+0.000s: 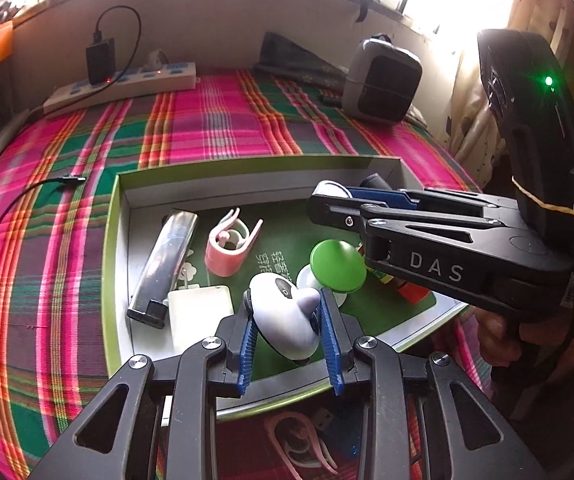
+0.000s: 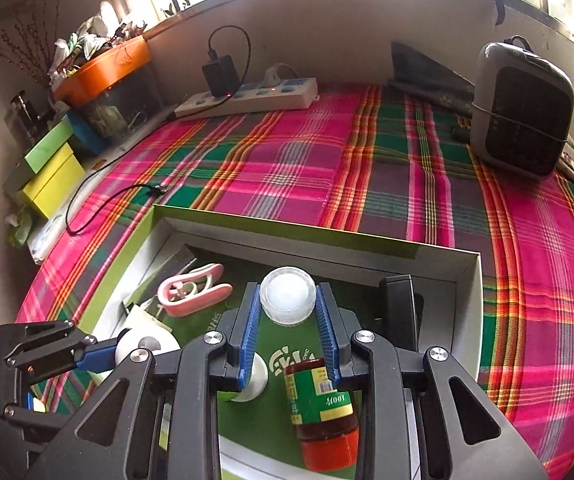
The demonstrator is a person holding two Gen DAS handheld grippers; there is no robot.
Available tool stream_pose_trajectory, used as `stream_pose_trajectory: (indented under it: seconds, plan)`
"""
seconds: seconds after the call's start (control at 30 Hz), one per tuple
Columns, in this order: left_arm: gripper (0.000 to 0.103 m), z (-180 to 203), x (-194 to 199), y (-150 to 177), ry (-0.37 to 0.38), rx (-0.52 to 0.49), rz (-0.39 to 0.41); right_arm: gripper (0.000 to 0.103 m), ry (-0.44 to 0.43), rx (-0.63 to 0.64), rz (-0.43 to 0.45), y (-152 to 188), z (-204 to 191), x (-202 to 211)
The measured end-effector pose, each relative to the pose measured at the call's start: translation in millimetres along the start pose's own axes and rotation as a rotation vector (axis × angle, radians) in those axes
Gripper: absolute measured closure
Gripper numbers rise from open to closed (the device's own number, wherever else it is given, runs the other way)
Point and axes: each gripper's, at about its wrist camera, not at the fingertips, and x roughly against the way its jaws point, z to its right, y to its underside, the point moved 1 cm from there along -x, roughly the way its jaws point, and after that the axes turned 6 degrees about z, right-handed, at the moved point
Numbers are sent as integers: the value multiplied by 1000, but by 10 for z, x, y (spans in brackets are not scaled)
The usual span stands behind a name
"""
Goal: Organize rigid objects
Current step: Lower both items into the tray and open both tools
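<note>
Low in the left wrist frame, the left gripper (image 1: 287, 332) clamps a grey-white toy (image 1: 283, 316) over the green box (image 1: 111, 248), seemingly for dropping in; centre of the right view, the right gripper (image 2: 287, 320) pinches a clear jar (image 2: 287, 294) likewise.

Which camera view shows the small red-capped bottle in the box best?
The right wrist view: the bottle lies there nearly whole, label and red cap visible, below the right gripper. In the left wrist view the right gripper's body hides most of it; only a red and yellow bit shows.
</note>
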Motion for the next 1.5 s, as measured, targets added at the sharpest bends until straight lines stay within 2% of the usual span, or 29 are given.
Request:
stream_pose_trajectory:
  seconds: [0.3,1.07,1.2,1.5]
  plan:
    - [75,5,-17,-1,0,-8,2,74,10,0,-30,37,23,-120]
    - [74,4,-24,-6,-6,-13,0,74,27,7,-23,33,2,-140]
    - [67,0,-12,-7,-20,-17,6,73,24,2,-22,27,12,-137]
    - [63,4,17,6,-22,-15,7,68,19,-11,-15,22,25,-116]
